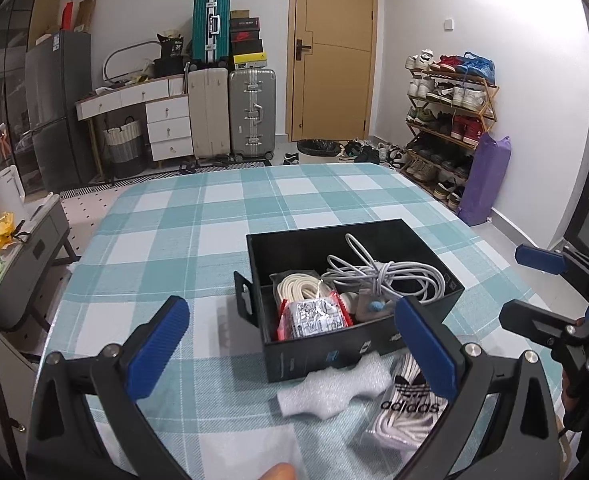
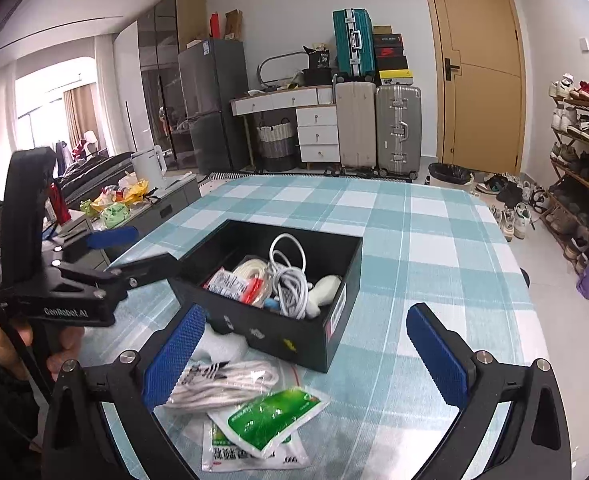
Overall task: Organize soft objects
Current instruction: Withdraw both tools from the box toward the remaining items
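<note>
A black box [image 1: 374,344] [image 2: 290,340] stands on the checked tablecloth. It holds a white cable coil [image 1: 378,270] [image 2: 290,276], a bag of cream laces [image 1: 298,286], a red and white packet [image 1: 314,318] [image 2: 226,282] and a white soft item [image 2: 322,290]. In front of it lie a grey sock [image 1: 334,390] [image 2: 218,344], an adidas bag of laces [image 1: 406,408] [image 2: 222,380] and green packets [image 2: 270,416]. My left gripper [image 1: 292,346] is open and empty, just short of the box. My right gripper [image 2: 304,356] is open and empty above the packets.
The table [image 1: 222,208] [image 2: 434,240] has bare cloth beyond and left of the box. A grey side cabinet [image 1: 22,248] with clutter stands to the left. Suitcases [image 1: 250,114], a door and a shoe rack [image 1: 450,116] lie beyond.
</note>
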A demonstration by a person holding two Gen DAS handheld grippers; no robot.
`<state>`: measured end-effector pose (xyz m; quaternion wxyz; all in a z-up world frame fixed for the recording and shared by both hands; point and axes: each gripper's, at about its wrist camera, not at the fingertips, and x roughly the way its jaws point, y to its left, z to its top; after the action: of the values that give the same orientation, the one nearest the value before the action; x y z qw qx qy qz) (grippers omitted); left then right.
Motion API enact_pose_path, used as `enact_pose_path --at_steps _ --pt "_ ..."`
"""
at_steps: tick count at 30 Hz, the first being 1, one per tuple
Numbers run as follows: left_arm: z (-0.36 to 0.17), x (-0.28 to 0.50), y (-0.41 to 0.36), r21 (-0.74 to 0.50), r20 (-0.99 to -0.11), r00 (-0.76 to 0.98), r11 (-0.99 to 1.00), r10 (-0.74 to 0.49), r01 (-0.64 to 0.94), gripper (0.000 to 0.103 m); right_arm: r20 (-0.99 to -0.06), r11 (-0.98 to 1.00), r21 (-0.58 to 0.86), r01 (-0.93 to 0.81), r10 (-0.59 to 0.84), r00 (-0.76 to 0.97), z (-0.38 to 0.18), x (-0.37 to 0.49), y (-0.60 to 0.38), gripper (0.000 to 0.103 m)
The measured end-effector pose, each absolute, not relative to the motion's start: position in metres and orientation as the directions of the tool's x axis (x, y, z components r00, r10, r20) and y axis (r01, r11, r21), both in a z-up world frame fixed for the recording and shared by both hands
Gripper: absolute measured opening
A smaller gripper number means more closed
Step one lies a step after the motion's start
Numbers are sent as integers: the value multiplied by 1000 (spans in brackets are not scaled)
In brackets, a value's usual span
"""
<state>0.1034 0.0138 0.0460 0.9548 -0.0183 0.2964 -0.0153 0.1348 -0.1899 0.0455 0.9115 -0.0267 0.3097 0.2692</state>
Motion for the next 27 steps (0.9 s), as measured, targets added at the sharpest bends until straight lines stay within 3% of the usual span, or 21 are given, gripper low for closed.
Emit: enact_pose_path --at_steps 27 --pt "6 85 10 -43 -620 784 999 -26 -1 103 -666 834 119 -539 470 579 0 103 -187 103"
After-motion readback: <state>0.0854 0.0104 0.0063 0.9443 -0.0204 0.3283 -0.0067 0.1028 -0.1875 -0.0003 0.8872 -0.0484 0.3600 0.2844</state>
